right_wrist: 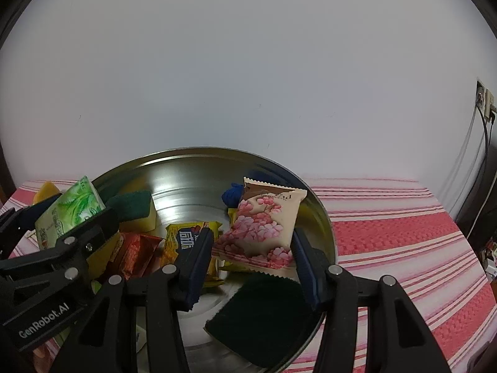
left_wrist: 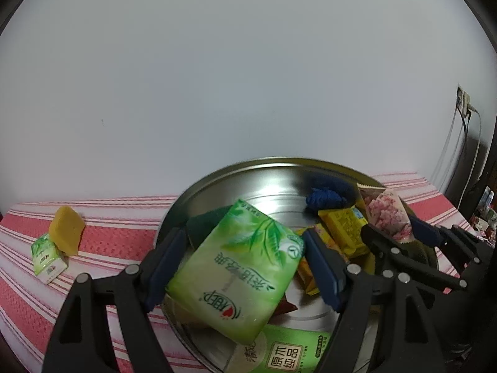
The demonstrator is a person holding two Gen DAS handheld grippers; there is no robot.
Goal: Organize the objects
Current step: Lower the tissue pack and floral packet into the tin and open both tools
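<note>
1. My left gripper (left_wrist: 242,264) is clamped across the short width of a green soft tissue pack printed with leaves (left_wrist: 239,267). The pack hangs tilted over the near-left part of the round shiny metal basin (left_wrist: 217,174), its long axis running from near-left up to far-right.
2. My right gripper (right_wrist: 251,258) is clamped on the lower end of a cream sachet printed with pink blossoms (right_wrist: 264,227). The sachet stands nearly upright over the right half of the basin, its serrated top edge pointing away from me.
3. Both packs are held above the basin's floor, side by side, left of one another as my hands are. I judge each needs only a drop straight down, so neither arm has to cross.
4. Below my right gripper lies a dark green scouring pad (right_wrist: 261,307); yellow biscuit packets (right_wrist: 189,236) and a blue yarn bundle (right_wrist: 231,194) sit mid-basin.
5. On the red-and-white striped tablecloth (left_wrist: 118,233), towards its left edge, a yellow sponge block (left_wrist: 66,228) touches a small green tissue pack (left_wrist: 46,259); my left gripper is nearer them.
</note>
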